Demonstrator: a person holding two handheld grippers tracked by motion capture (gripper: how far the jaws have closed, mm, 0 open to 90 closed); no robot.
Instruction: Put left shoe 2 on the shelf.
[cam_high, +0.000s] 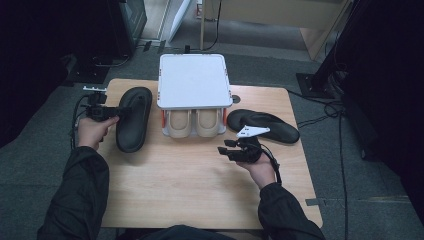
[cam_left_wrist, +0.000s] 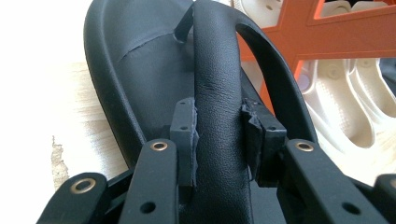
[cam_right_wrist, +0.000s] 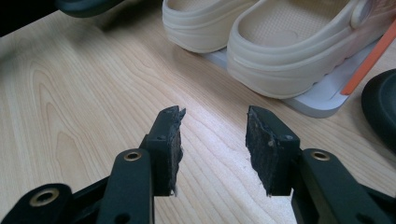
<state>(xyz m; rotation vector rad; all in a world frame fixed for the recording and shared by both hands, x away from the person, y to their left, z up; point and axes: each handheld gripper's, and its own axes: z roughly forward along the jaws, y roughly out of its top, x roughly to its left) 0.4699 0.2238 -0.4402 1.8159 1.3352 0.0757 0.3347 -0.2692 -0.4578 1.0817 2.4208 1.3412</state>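
Sandal (cam_high: 134, 119), black and open-strapped, lies sole-down along the left side of the wooden bench (cam_high: 190, 180), its broad strap (cam_left_wrist: 218, 93) clamped between the fingers (cam_left_wrist: 183, 123) of the left gripper (cam_high: 116, 111). Seen along that gripper's own view, both pads press into the strap's sides (the leather-like surface fills the gap between them), with the footbed dark on either side.

Nearest the camera in the high view, two dark sleeves enter from the bottom edge. A hand (cam_high: 92, 131) at the bench's left edge carries the left gripper. The other hand (cam_high: 261, 169) holds the right gripper (cam_high: 227, 147) low over bare wood near the middle-right of the bench; its fingers (cam_right_wrist: 169, 144) stand wide apart with nothing between them, only wood grain showing in the gap.

Just beyond the right gripper, a second black sandal (cam_high: 265, 126) lies slantwise on the right side of the bench, well apart from the first.

Between the two sandals stands a small white rack (cam_high: 194, 80) with orange uprights. On its lower level sits a pair of cream clogs (cam_high: 195, 122), heels toward the person, side by side and touching.

Farther off, grey carpet, trailing cables and dark equipment surround the bench.
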